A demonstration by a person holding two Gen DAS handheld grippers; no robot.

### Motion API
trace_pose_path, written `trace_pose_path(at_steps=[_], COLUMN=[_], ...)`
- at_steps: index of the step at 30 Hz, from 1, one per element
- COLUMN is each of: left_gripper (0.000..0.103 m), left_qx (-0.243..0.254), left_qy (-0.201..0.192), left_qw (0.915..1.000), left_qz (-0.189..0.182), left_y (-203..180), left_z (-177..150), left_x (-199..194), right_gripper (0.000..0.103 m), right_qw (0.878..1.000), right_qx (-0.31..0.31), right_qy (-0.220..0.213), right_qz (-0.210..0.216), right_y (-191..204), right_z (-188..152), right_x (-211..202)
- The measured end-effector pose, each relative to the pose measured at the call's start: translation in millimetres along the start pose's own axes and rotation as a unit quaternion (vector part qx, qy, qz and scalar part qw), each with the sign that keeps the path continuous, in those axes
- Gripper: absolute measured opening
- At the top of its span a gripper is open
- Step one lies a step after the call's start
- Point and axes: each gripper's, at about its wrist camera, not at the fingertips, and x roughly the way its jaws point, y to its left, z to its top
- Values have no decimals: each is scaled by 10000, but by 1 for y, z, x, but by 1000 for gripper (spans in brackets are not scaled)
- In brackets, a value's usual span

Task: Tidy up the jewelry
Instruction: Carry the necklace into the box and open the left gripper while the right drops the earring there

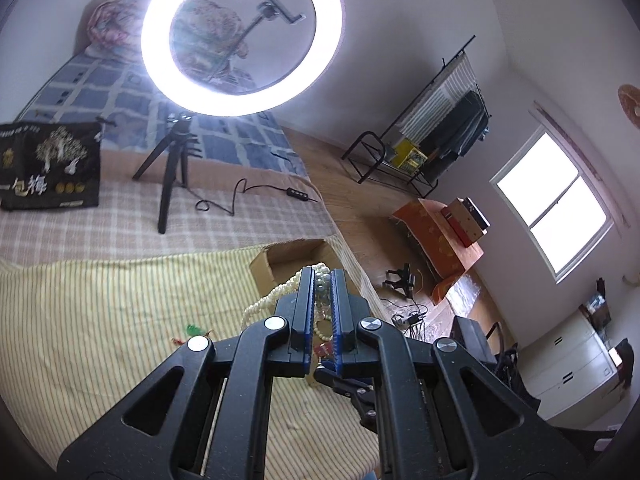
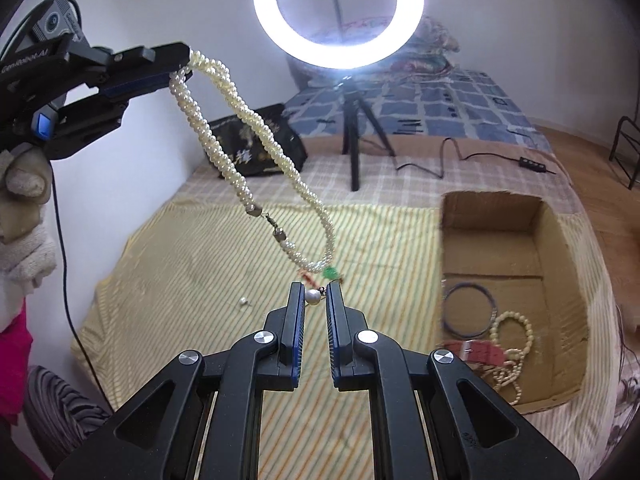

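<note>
My left gripper (image 1: 322, 276) is shut on a twisted white pearl necklace (image 1: 272, 296) and holds it in the air; it also shows in the right wrist view (image 2: 176, 66) with the pearl necklace (image 2: 240, 132) hanging down from it. My right gripper (image 2: 314, 290) is shut on a pearl earring (image 2: 313, 297) above the striped cloth. A cardboard box (image 2: 496, 216) at the right holds a blue bangle (image 2: 468, 310), a bead necklace (image 2: 514, 340) and a red item (image 2: 480, 352). The box (image 1: 288, 256) shows behind the left fingers.
A small loose pearl piece (image 2: 243, 301) and green and red trinkets (image 2: 330, 272) lie on the yellow striped cloth (image 2: 200, 280). A ring light on a tripod (image 2: 356, 140) and a black bag (image 2: 256, 140) stand farther back on the bed, with a cable (image 2: 460, 156).
</note>
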Motion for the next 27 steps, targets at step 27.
trace_pose_path(at_steps=[27], left_gripper=[5], left_qx=[454], left_qy=[670], left_qw=[9967], left_qz=[101], left_y=[-59], left_z=[37], left_x=[177], right_gripper=[9], right_qw=[9914], right_qx=[1011], right_qy=[-160], right_qz=[-818], right_y=[-134], right_z=[-1], right_x=[-37])
